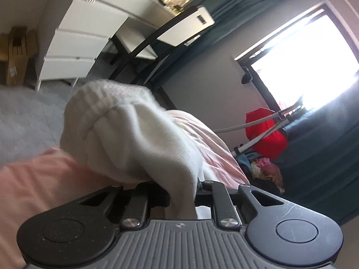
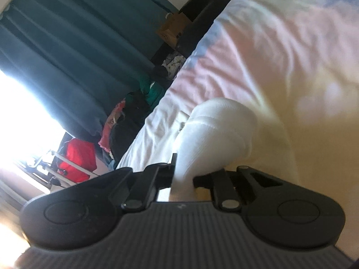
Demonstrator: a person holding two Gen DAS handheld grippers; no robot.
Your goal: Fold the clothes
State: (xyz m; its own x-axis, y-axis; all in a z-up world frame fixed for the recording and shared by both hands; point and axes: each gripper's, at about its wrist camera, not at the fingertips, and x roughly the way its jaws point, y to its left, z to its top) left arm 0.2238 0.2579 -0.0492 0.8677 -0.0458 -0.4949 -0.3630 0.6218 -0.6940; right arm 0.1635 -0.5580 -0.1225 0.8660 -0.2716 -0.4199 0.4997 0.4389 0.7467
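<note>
From the left wrist, a white sock [image 1: 125,130] fills the middle of the view, its ribbed cuff uppermost, and hides the bed behind it. The left gripper [image 1: 179,192] has its fingers closed narrowly on the sock's lower end. Pink bedding [image 1: 33,190] lies below and left. Beyond stand a white drawer unit [image 1: 76,51], a white desk [image 1: 139,6] cluttered on top, a dark-framed chair [image 1: 175,31], teal curtains [image 1: 314,157], a bright window [image 1: 303,62] and a red bag [image 1: 264,132].

From the right wrist, the right gripper [image 2: 182,179] pinches another white sock end [image 2: 215,134] between nearly closed fingers, above the pale pink bed sheet [image 2: 258,56]. A clothes pile [image 2: 134,112] lies beside the bed, by the curtains [image 2: 67,44].
</note>
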